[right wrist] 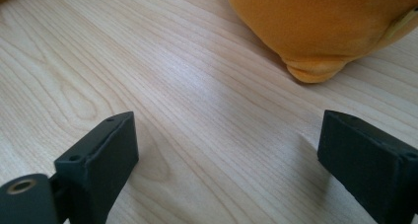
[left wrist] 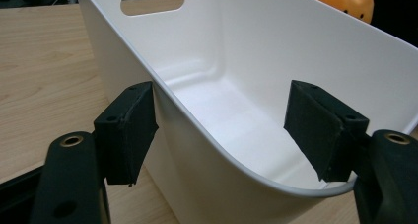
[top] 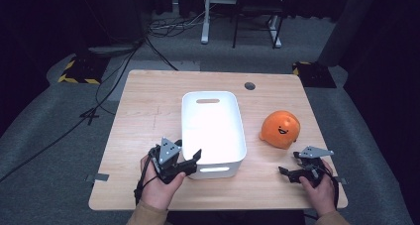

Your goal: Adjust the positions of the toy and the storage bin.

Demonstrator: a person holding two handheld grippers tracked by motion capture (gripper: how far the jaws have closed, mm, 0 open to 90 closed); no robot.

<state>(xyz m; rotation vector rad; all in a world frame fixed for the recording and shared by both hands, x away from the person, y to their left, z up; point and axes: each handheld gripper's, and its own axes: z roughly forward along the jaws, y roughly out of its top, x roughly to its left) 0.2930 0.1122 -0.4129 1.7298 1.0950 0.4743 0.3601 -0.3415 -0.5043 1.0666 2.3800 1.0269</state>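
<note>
Left gripper [left wrist: 222,135] sat open, jaws straddling the white bin's [left wrist: 246,61] near corner wall (not pinching it). Right gripper [right wrist: 226,160] was open too, just short of the orange plush toy [right wrist: 325,26].

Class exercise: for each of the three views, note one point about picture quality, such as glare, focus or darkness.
High view: the white tub is overexposed, its floor washed out, while the room behind lies dark. Left gripper view: the near jaws look soft, and the tub's handle slot is sharper. Right gripper view: a pale sheen lies on the wooden table, and the orange toy looks slightly blurred.
</note>
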